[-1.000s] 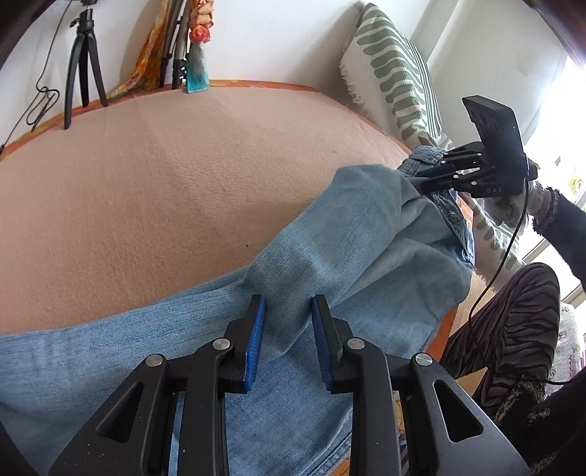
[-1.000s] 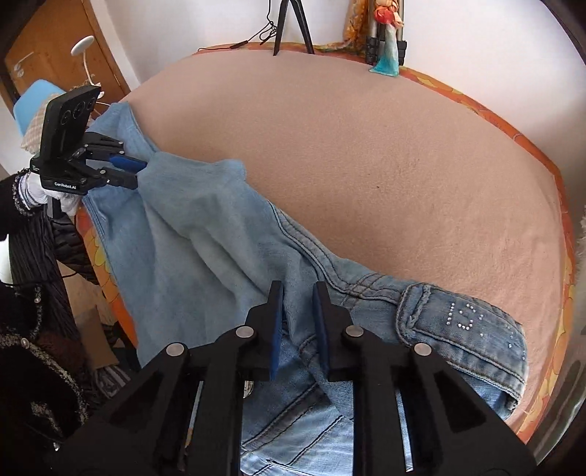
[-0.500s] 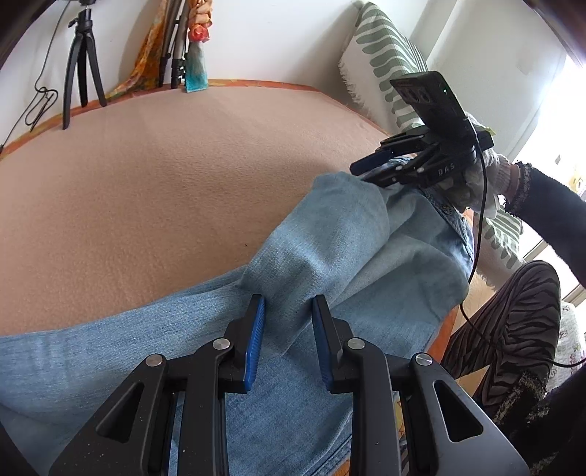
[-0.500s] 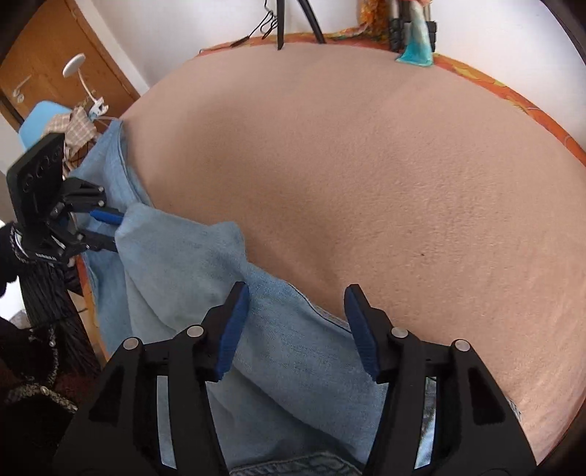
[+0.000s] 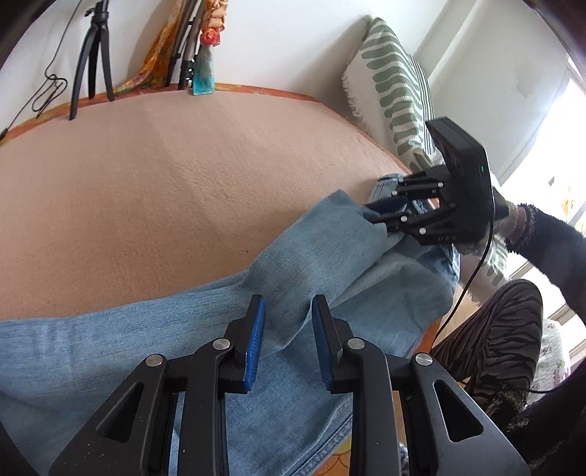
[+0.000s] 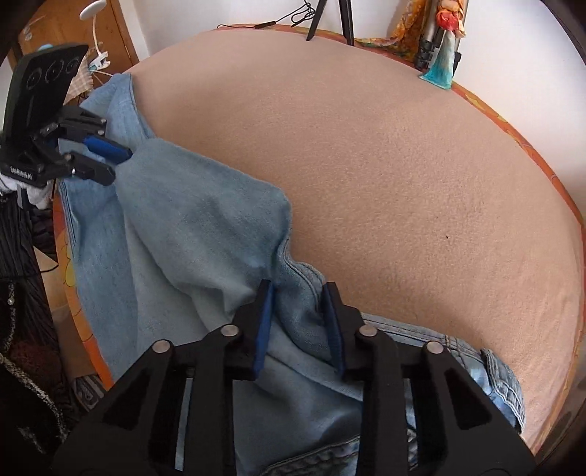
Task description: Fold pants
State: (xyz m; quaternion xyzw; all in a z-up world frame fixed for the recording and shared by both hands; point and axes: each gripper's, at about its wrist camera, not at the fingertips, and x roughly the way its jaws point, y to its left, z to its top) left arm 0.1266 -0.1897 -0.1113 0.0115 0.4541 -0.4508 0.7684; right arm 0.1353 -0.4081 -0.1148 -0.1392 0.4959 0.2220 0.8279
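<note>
In the left wrist view, the light blue denim pants [image 5: 205, 340] lie along the near edge of the bed [image 5: 164, 190], which is covered in a peach fleece blanket, with one part folded over and raised toward the right. The left gripper [image 5: 285, 329] sits low over the cloth with a fold of denim between its blue pads; the jaws stand a little apart, so I cannot tell whether it truly grips. Toward the bed's right edge the right gripper [image 5: 377, 212] meets the raised corner of the folded layer. A green-and-white patterned cushion [image 5: 395, 84] leans at the far right corner, and a black tripod [image 5: 91, 58] and a small doll in a teal dress [image 5: 205, 66] stand along the far edge against the white wall. In the right wrist view, the right gripper [image 6: 298, 322] straddles a ridge of denim near the seam, its jaws likewise apart, so its hold is uncertain. The left gripper [image 6: 99, 157] appears at the left edge with its tips on the fabric, before a wooden door [image 6: 73, 33]. The step in hand looks like carrying one half of the pants over the other; the next move calls for a firm pinch on both ends and an even pull so the layers land edge on edge.
</note>
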